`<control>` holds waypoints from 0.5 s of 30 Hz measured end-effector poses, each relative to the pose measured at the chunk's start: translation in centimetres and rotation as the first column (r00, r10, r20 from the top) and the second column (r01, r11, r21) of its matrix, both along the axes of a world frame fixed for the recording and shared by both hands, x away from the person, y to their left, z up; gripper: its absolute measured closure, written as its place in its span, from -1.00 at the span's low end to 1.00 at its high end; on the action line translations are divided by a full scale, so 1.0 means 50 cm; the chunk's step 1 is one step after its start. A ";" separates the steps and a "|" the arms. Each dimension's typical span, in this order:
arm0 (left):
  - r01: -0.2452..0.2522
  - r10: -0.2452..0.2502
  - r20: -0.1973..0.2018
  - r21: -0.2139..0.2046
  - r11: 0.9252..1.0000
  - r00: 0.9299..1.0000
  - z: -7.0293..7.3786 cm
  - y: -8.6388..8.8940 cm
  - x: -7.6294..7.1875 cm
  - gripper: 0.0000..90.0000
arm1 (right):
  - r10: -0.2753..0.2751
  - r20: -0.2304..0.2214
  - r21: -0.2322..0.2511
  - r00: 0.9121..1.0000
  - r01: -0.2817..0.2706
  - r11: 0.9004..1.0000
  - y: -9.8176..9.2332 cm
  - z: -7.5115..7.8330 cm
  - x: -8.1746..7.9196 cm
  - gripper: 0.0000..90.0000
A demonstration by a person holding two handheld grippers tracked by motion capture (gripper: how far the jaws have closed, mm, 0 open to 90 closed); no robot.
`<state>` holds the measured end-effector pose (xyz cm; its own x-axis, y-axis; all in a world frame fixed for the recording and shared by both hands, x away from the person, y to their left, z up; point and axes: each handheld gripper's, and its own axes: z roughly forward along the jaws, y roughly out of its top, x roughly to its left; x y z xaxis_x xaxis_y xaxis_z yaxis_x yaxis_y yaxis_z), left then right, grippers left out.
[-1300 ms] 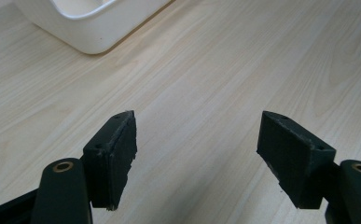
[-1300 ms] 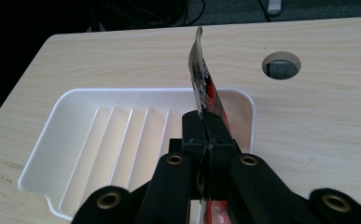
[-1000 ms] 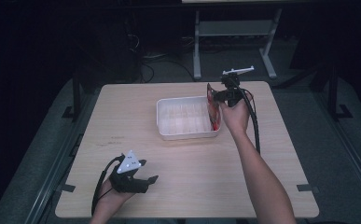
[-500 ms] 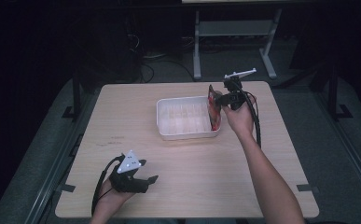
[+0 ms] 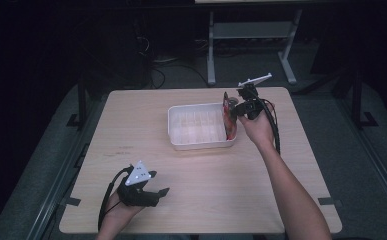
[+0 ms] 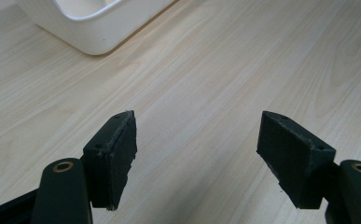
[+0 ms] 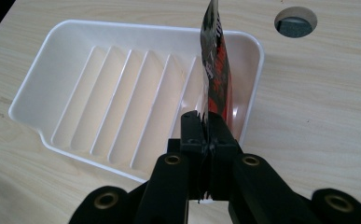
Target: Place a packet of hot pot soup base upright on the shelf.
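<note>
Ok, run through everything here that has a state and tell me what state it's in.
Red and black packet: held on edge, inside the tray at its end.
White tray: upright on the table, otherwise bare.
Right gripper: shut on the packet.
Left gripper: open, nothing between the jaws.

Hiding the red packet's point(image 7: 217, 70) lower edge between pinching jaws in the right gripper view; blurring its print past reading. Cropping the white tray point(image 6: 92, 28) at the top edge in the left gripper view. Masking the left hand point(image 5: 115, 210) beneath its gripper point(image 5: 153, 192) near the table's point(image 5: 206, 185) front edge.
</note>
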<state>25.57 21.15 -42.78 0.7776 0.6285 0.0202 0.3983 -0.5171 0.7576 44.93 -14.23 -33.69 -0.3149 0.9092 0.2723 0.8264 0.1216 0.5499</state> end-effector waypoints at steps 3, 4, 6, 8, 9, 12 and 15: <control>0.001 -0.001 -0.001 0.001 1.000 1.000 0.000 0.000 0.000 -0.38 | 0.003 -0.009 -0.008 1.000 -0.003 1.000 -0.001 -0.002 0.001 0.93; 0.001 -0.001 -0.001 0.001 1.000 1.000 -0.001 0.000 0.000 -0.38 | 0.004 -0.013 -0.007 1.000 -0.004 1.000 -0.001 -0.003 0.001 0.93; 0.000 0.000 -0.002 -0.002 1.000 1.000 0.000 0.000 0.000 -0.38 | 0.008 -0.017 -0.009 1.000 -0.009 1.000 -0.001 -0.004 0.002 0.93; 0.000 0.000 -0.003 0.000 1.000 1.000 0.000 0.000 0.000 -0.38 | 0.014 -0.020 -0.013 1.000 -0.014 1.000 0.000 -0.005 0.001 0.93; 0.000 0.000 -0.003 0.000 1.000 1.000 0.000 0.000 0.000 -0.38 | 0.015 -0.021 -0.014 1.000 -0.016 1.000 0.000 -0.005 0.001 0.93; 0.001 -0.001 0.000 0.000 1.000 1.000 0.000 0.000 0.000 -0.38 | 0.025 -0.027 -0.019 0.999 -0.025 1.000 0.003 -0.008 0.000 0.93; 0.000 0.000 0.000 -0.002 1.000 1.000 0.000 0.001 0.000 -0.38 | 0.034 -0.036 -0.017 0.999 -0.035 0.999 0.005 -0.011 -0.002 0.93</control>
